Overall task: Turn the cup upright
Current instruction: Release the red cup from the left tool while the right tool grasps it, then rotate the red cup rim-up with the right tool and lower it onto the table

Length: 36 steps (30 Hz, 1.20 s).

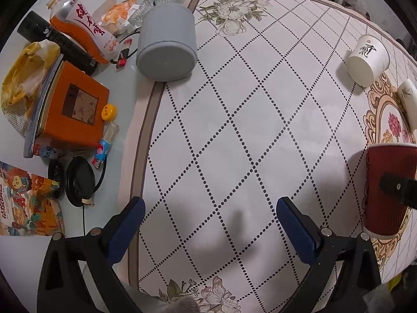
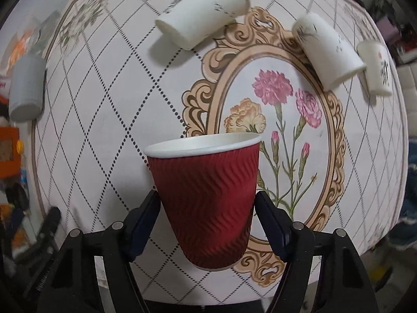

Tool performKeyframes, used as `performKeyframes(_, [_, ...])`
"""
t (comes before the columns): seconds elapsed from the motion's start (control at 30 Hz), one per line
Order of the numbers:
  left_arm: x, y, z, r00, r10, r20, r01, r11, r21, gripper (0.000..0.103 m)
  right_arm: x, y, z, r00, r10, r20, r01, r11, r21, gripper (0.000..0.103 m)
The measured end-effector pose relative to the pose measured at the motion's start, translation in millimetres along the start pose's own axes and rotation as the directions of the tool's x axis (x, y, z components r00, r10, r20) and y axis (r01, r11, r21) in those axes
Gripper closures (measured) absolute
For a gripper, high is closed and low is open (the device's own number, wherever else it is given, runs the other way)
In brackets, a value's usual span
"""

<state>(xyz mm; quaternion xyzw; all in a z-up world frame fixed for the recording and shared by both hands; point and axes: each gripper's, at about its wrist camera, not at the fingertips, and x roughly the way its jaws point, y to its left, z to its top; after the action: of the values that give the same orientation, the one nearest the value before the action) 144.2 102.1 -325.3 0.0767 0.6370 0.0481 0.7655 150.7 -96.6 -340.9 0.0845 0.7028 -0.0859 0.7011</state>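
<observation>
Beside the red cup (image 1: 388, 190): white cup (image 1: 409, 101) cut by the left wrist frame's right edge. Right gripper's finger (image 1: 398, 190) likewise cropped, hiding part of the cup's wall. Left of it, clutter (image 2: 13, 208) blurred, unidentifiable.

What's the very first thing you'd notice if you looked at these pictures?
The red cup stands out first: it sits mouth-up between the fingers of the right gripper, in front of the pink and yellow flowers printed on the tablecloth. Behind it, two white cups lie tipped on their sides. At the cloth's left edge a grey cup stands upside down.
</observation>
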Motion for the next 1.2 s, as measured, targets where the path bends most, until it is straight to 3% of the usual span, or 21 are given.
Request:
performKeyframes(0.3, [12.4,1.0,-0.8,0.999,-0.016,-0.051,0.015,1.0,-0.017,0.0,-0.3,5.9,7.0,1.0,-0.013,0.007,0.013,1.0,-0.018,0.027])
performKeyframes(0.53, [10.2,2.6,5.3,0.995,-0.065,-0.071,0.061,0.997,-0.047,0.0,-32.7,-6.6,1.9,0.985,0.08,0.153,-0.084,0.996,0.022,0.027])
performKeyframes(0.67, [14.0,-2.5,12.9,0.994,-0.076,-0.072,0.073,0.996,-0.045,0.0,-60.3,-7.1,1.9,0.946,0.102,0.308,-0.113,0.993,0.018,0.027])
performKeyframes(0.83, [24.9,-14.1,26.3,0.996,-0.062,-0.059,0.062,0.998,-0.011,0.0,-68.0,-0.5,7.6,0.858,0.094,0.506,-0.112,0.994,0.005,0.027])
performKeyframes(1.03, [39.1,-21.7,35.3,0.998,-0.047,-0.051,0.048,0.999,0.015,0.0,-45.9,0.3,9.7,0.774,0.043,0.631,-0.073,0.997,0.022,0.027])
performKeyframes(1.2, [39.9,-24.9,31.8,0.998,-0.046,-0.044,0.048,0.998,0.045,0.0,-33.2,-1.9,-8.9,0.76,0.032,0.65,-0.056,0.998,0.017,0.027])
